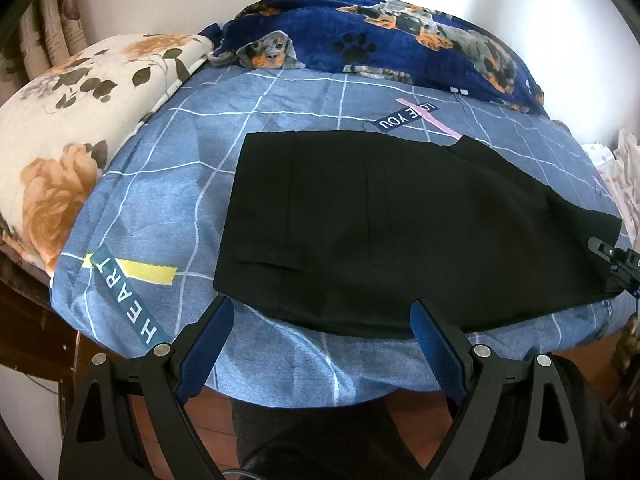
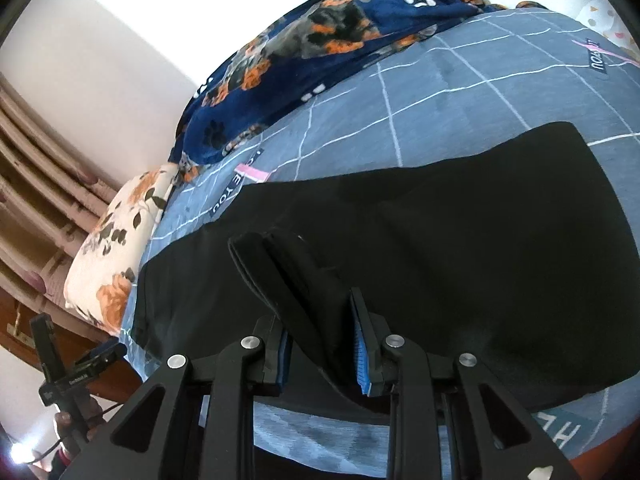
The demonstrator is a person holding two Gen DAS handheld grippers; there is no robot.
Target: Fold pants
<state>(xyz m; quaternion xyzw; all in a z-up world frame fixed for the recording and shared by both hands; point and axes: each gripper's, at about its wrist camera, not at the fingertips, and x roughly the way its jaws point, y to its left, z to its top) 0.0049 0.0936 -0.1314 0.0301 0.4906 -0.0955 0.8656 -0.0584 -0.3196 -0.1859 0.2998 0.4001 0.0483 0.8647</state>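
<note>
We see the black pants lying flat across the blue grid-pattern bedsheet, one end lifted off the sheet into a fold pinched by the right gripper, its blue pads pressed onto the cloth. Our left gripper hangs spread wide at the near bed edge, nothing between its fingers, its tips at the pants' near hem. Behind we note a navy dog-print blanket against the wall and a floral pillow at the left.
</note>
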